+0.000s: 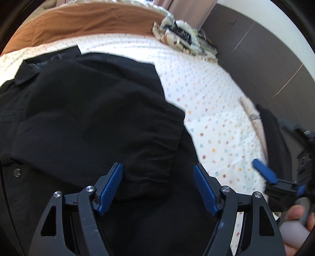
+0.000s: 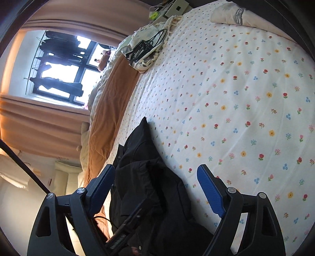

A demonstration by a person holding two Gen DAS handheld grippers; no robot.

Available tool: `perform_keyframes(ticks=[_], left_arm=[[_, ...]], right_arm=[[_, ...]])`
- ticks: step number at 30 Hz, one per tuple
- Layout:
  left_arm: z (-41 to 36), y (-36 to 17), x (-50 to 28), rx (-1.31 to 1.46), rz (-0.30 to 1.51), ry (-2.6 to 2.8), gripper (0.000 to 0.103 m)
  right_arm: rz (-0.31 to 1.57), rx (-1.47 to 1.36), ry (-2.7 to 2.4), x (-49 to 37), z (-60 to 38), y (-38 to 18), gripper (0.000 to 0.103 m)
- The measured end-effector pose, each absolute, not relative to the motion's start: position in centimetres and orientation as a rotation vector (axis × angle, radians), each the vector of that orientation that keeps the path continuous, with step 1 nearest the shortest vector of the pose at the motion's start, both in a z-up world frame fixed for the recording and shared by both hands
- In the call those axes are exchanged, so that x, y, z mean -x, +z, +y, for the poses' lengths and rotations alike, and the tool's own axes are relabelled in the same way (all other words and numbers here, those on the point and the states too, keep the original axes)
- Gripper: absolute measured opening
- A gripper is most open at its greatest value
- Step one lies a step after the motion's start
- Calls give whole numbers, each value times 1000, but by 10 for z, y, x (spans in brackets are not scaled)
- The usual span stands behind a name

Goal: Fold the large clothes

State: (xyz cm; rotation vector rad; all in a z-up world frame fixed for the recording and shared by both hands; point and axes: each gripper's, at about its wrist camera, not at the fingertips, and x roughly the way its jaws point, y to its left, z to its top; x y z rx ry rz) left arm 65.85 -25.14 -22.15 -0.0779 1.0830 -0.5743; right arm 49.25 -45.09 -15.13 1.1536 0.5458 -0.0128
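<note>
Bed under white floral sheet [image 2: 236, 98], orange blanket [image 2: 110, 110] along far edge. Peach curtains [image 2: 39, 122] framing bright dark-barred window [image 2: 65, 67]. Grey panelled wall [image 1: 256, 59] behind.

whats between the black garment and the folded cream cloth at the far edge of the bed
Only bare flowered bedsheet lies between the black garment and the folded cream cloth; the right wrist view shows it.

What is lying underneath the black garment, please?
The black garment lies on a flowered white sheet, which shows around its edges. Whatever lies directly beneath the cloth is covered.
</note>
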Motion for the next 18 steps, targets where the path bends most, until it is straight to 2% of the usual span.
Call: perform_keyframes(ticks=[2, 4, 5, 6, 8, 9, 11, 18], left_arm=[[-257, -230, -660, 38, 1093, -556, 75], [-259, -232, -660, -5, 1080, -528, 65], [-259, -231, -660, -22, 1076, -503, 50], [-256, -231, -661, -26, 1081, -490, 43], [-251, -229, -663, -5, 1096, -507, 38], [-248, -224, -662, -11, 1094, -510, 28], [-242, -213, -661, -12, 1074, -508, 22], [-195, -149, -651, -2, 961, -474, 19]], right_arm=[[535, -1174, 1, -491, -452, -154, 84], [529, -1189, 18, -489, -452, -155, 84], [527, -1189, 23, -489, -451, -154, 84], [525, -1189, 23, -488, -451, -154, 84], [521, -1190, 25, -486, -450, -154, 84], [520, -1188, 28, -486, -449, -154, 84], [523, -1180, 31, -487, -446, -153, 84], [566, -1133, 38, -500, -426, -151, 84]])
